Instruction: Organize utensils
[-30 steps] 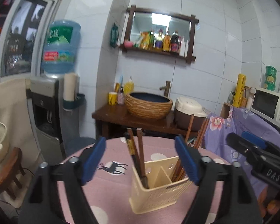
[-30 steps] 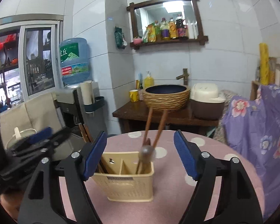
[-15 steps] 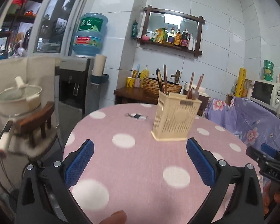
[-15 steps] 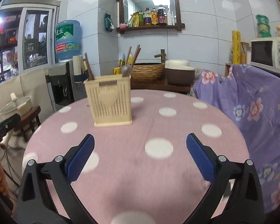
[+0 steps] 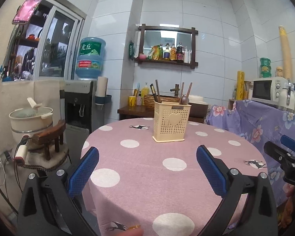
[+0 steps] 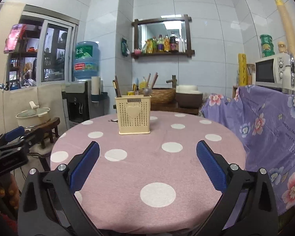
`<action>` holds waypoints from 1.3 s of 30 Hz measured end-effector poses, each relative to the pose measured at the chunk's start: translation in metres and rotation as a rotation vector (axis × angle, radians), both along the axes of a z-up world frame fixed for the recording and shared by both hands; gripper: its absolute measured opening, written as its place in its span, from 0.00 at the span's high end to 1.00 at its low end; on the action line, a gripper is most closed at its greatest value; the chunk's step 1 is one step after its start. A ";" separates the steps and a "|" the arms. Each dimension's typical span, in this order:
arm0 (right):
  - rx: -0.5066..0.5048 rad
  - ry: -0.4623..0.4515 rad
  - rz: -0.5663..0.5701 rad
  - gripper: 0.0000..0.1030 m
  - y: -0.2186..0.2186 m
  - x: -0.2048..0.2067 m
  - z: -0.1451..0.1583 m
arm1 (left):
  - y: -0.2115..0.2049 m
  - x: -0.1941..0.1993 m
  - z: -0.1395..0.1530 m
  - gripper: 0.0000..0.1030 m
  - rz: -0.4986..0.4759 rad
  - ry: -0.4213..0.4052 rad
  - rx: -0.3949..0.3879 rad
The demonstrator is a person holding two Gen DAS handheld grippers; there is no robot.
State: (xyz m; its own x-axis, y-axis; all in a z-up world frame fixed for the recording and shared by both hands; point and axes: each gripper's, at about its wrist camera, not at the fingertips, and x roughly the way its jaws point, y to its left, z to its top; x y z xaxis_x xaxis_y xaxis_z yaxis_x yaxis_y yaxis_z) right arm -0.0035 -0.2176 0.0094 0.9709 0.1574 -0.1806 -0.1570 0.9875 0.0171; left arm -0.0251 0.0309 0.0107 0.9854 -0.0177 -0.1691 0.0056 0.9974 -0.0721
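Note:
A cream perforated utensil holder (image 5: 172, 121) stands upright at the far middle of the round pink polka-dot table (image 5: 147, 169); it also shows in the right wrist view (image 6: 134, 117). Dark chopsticks (image 5: 155, 93) stand in its left side, brown chopsticks and a spoon (image 5: 184, 99) in its right side. My left gripper (image 5: 147, 169) is open and empty, low over the table's near edge, well short of the holder. My right gripper (image 6: 147, 167) is open and empty, likewise at the near edge.
A water dispenser (image 5: 82, 106) and a stool with a pot (image 5: 32, 118) stand left of the table. A floral purple cloth (image 6: 265, 122) covers furniture on the right, with a microwave (image 6: 271, 71) above. A basket sink (image 5: 163, 99) sits behind.
Both grippers have pulled back from the holder to the table's near edge and dropped lower. Their jaws have opened wider. The holder and utensils stay put.

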 end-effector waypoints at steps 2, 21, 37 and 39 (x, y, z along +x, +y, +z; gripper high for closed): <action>-0.015 -0.009 0.002 0.05 0.003 -0.003 0.002 | -0.001 -0.001 0.001 0.05 -0.001 -0.009 0.001; -0.014 -0.009 -0.003 0.05 0.003 -0.004 0.004 | 0.003 -0.013 -0.001 0.05 0.010 -0.024 -0.010; -0.011 -0.006 -0.004 0.05 0.005 -0.004 0.002 | 0.001 -0.013 0.001 0.05 0.009 -0.027 -0.003; -0.011 -0.006 -0.004 0.05 0.005 -0.003 0.002 | 0.001 -0.013 0.001 0.05 0.011 -0.029 -0.001</action>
State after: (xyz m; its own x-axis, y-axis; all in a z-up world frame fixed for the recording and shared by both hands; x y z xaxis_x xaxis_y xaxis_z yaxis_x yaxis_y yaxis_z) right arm -0.0069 -0.2131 0.0113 0.9725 0.1518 -0.1764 -0.1532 0.9882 0.0053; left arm -0.0382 0.0316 0.0120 0.9901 -0.0075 -0.1400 -0.0028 0.9973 -0.0734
